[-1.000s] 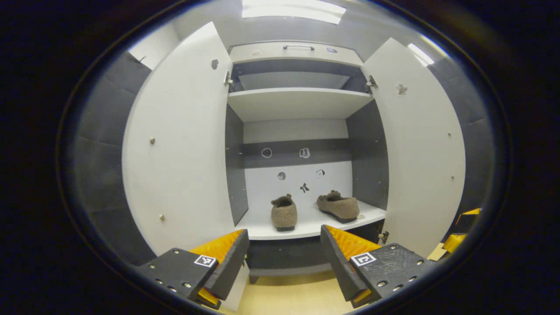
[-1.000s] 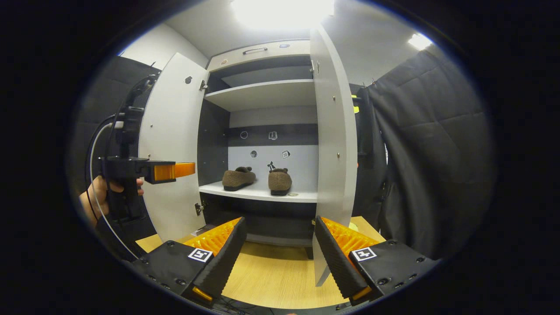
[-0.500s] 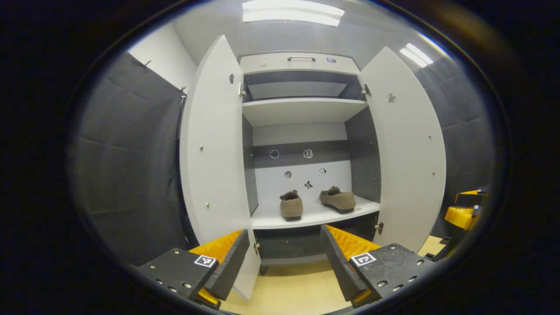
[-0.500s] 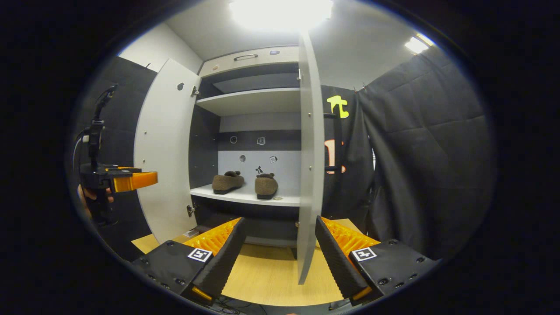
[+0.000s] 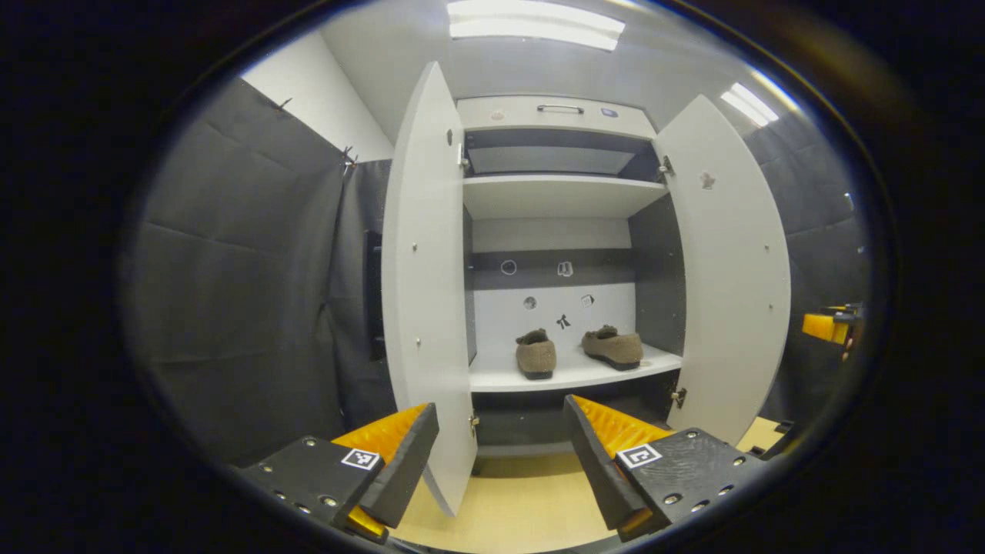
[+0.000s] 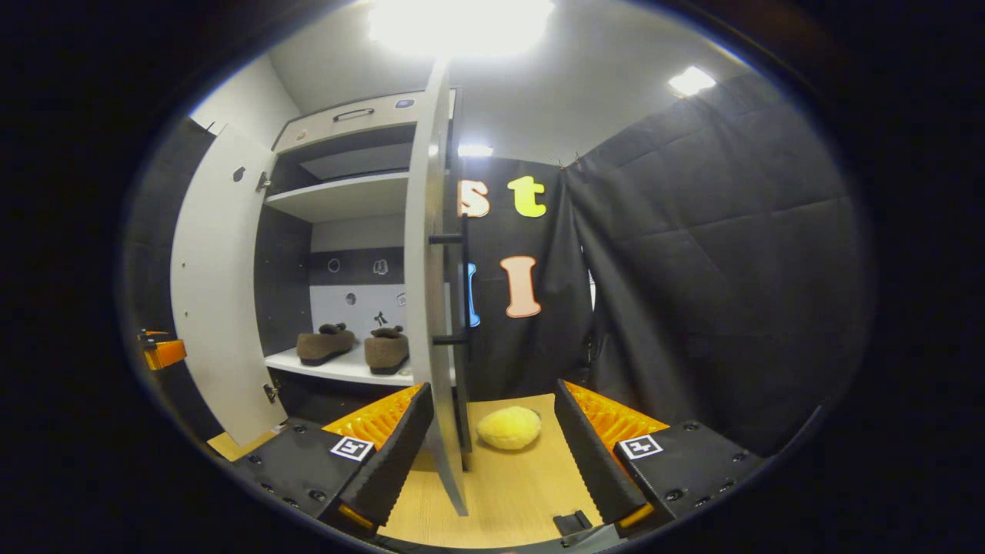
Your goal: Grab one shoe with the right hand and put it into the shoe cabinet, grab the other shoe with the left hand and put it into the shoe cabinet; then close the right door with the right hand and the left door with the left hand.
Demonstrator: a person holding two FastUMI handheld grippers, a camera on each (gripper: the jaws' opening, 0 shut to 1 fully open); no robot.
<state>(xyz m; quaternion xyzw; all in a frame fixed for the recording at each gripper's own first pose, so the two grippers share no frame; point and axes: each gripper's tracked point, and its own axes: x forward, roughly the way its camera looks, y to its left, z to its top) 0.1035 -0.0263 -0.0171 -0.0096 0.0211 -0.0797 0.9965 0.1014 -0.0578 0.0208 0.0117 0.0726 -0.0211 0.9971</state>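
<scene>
Two brown fuzzy shoes [image 5: 535, 355] [image 5: 613, 346] stand side by side on the lower shelf [image 5: 573, 378] of the white shoe cabinet. In the right gripper view the shoes [image 6: 325, 344] [image 6: 387, 348] sit just left of the right door. Both doors are open. My left gripper [image 5: 500, 408] is open and empty in front of the left door [image 5: 427, 292], whose lower edge falls between its fingers. My right gripper [image 6: 493, 392] is open and empty. The right door [image 6: 429, 292] stands edge-on between its fingers, with its black handle [image 6: 464, 285] on the outer face.
A yellow round soft thing [image 6: 509, 427] lies on the wooden floor [image 6: 523, 485] just right of the right door. Black cloth walls close in on both sides. The cabinet has an empty upper shelf [image 5: 558, 192] and a top drawer [image 5: 558, 114].
Both grippers have drawn back and swung outward, the left to the left and the right to the right. Each door now appears edge-on between its gripper's fingers. The handle and yellow thing came into view.
</scene>
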